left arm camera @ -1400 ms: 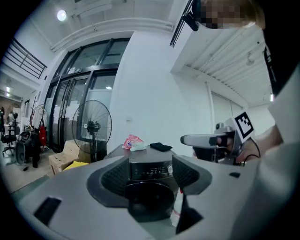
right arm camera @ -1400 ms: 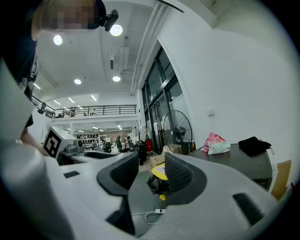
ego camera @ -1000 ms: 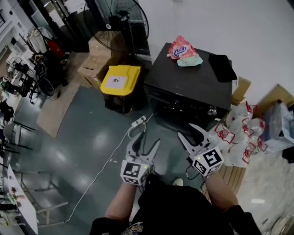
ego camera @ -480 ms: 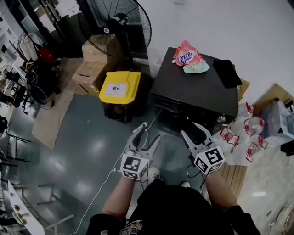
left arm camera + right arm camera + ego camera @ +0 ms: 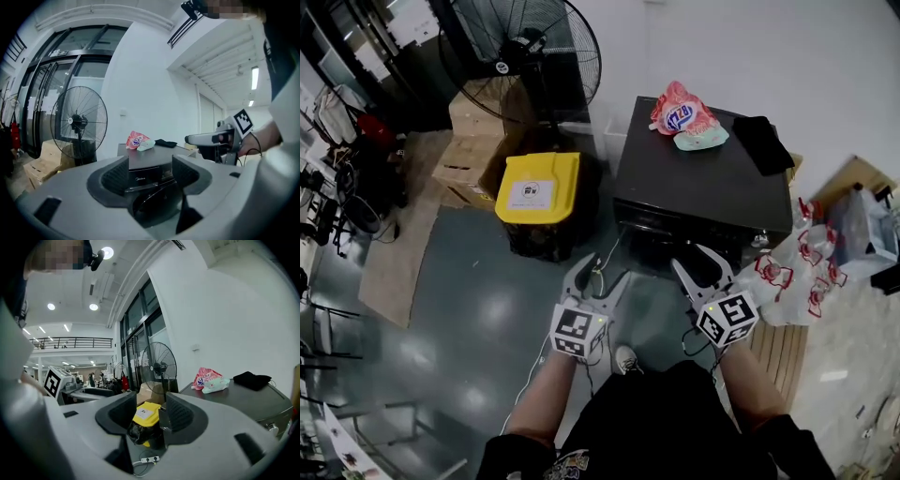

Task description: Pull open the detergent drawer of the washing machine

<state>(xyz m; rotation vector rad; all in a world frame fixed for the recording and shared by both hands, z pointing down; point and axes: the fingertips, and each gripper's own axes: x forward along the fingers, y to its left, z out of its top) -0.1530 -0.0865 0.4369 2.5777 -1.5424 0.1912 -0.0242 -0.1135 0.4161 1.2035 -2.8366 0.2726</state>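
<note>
The black washing machine (image 5: 703,173) stands against the white wall, with a pink detergent bag (image 5: 680,110) and a black cloth (image 5: 761,142) on its top. Its dark front panel (image 5: 140,174) faces me; I cannot make out the detergent drawer on it. My left gripper (image 5: 598,277) is open and empty, a short way in front of the machine's left side. My right gripper (image 5: 701,264) is also open and empty, just before the front at the right. Neither touches the machine. The left gripper view shows the machine (image 5: 150,159) between the jaws and the right gripper (image 5: 206,138) beside it.
A black bin with a yellow lid (image 5: 536,192) stands left of the machine, with cardboard boxes (image 5: 467,141) and a large floor fan (image 5: 525,56) behind it. White bags with red print (image 5: 806,272) and a wooden pallet (image 5: 778,349) lie at the right. A power strip (image 5: 149,459) lies on the floor.
Both grippers have moved forward toward the washing machine's front, and the machine now sits closer in the head view. Both stay open and empty.
</note>
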